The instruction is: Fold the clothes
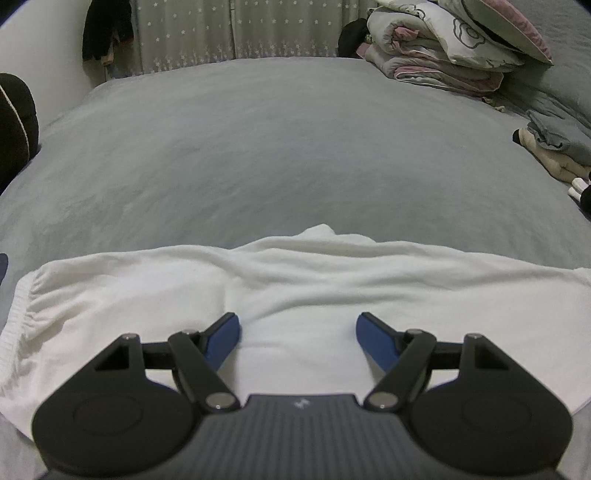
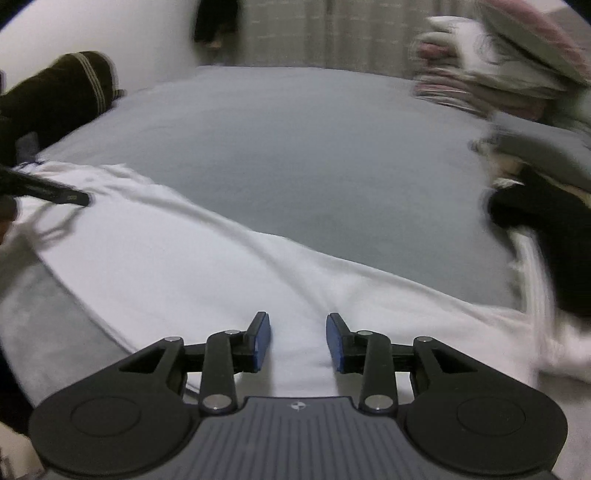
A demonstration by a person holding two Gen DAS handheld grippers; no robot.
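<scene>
Left gripper point(image 1: 297, 336) hovers low over white garment point(image 1: 295, 280), jaws wide, empty. Right gripper point(image 2: 297, 341) likewise, half-open, empty. Garment's long axis runs left-right across bed point(image 1: 258, 147).

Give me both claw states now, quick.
Left claw: open, nothing held, over the white garment.
Right claw: open, narrower gap, nothing held, over the same garment.

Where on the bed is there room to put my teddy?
The grey sheet is bare between the white garment and the curtain. It is crowded on the right, by the folded quilt pile and grey clothes.
</scene>
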